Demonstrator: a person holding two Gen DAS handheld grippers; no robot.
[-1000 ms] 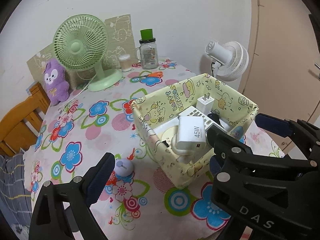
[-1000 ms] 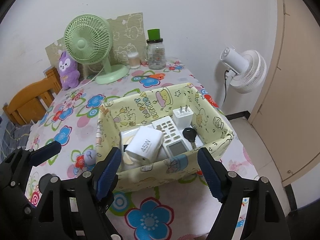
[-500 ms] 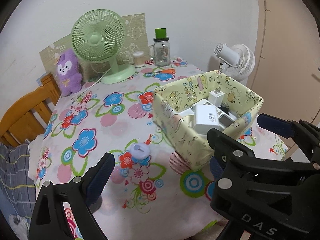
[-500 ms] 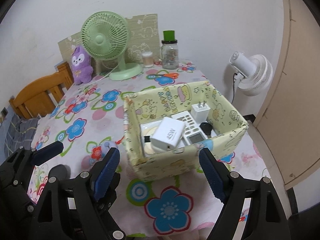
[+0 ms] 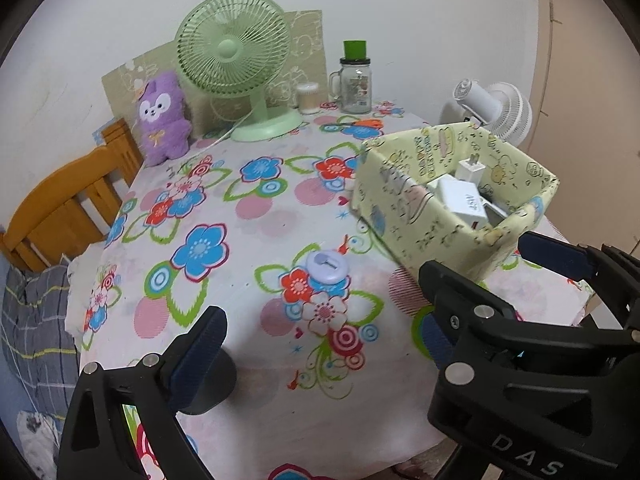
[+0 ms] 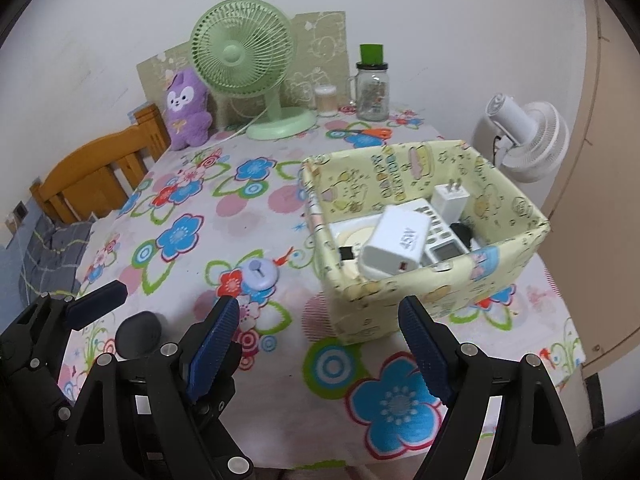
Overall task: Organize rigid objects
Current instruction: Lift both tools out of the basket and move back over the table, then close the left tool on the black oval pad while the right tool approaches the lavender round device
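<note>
Both grippers hang spread and empty, the left gripper (image 5: pixel 320 340) and right gripper (image 6: pixel 320 344) near the yellow fabric bin (image 6: pixel 404 304). Loose items remain left of that bin on the surface (image 6: pixel 280 380): a lilac round gadget (image 6: pixel 261 273) and a dark oval object (image 6: pixel 139 334). Next probably calls for closing on the gadget.

Along the wall behind the flower-printed cloth-covered worktop (image 6: pixel 256 364): pale green plastic desk fan (image 6: pixel 245 53) on a round base. Left of the fan, propped upright, purple plush rabbit toy (image 6: pixel 187 109). Right of the fan, small clear lidded cup (image 6: pixel 325 101), then glass handled jar with green cap (image 6: pixel 372 85). In front of the jar, flat on the cloth, orange-handled scissors (image 6: pixel 367 133). Far right of the fan, off the worktop, white plastic floor fan (image 6: pixel 527 139). Far left of the fan, orange wooden chair back (image 6: pixel 100 169).
</note>
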